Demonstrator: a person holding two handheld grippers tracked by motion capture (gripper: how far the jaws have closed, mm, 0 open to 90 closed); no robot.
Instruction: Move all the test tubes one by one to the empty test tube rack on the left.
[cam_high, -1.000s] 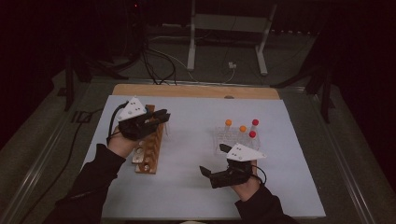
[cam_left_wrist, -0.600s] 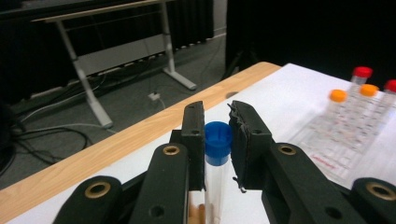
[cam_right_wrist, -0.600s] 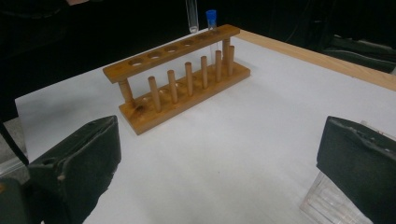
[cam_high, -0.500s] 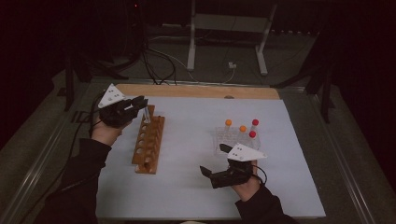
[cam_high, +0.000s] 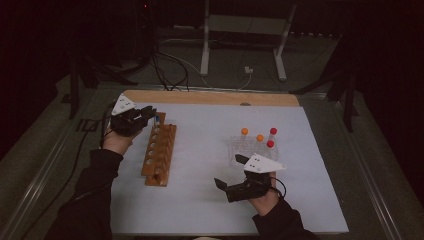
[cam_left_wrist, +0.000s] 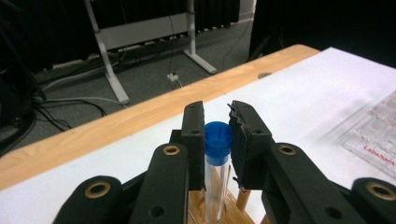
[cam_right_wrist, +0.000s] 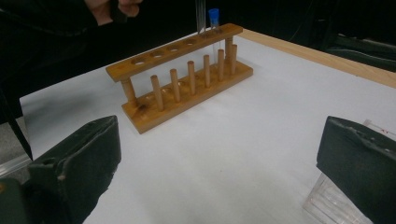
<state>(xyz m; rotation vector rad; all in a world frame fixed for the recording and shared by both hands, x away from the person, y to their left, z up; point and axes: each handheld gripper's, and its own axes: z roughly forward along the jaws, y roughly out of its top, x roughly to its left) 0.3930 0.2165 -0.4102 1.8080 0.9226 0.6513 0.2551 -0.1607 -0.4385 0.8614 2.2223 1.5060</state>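
- Left gripper (cam_left_wrist: 217, 140) clamped on blue-capped tube (cam_left_wrist: 217, 158), tube upright in far end hole of wooden rack (cam_high: 159, 154)
- Right gripper (cam_right_wrist: 219, 177) jaws wide apart, nothing betw. them, near clear tray (cam_high: 250, 148)

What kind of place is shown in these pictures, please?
Probably a laboratory-style test bench in a dim room: a wooden test tube rack, a blue-capped tube and a clear plastic rack of capped tubes stand on a white table.

Table (cam_high: 210, 97): wooden top, white sheet (cam_high: 210, 200) covering most, bare wood strip along far edge. Wooden tube rack (cam_high: 159, 155) on sheet near left edge. Clear plastic rack (cam_high: 239, 150) on sheet toward right edge, well apart from wooden rack.
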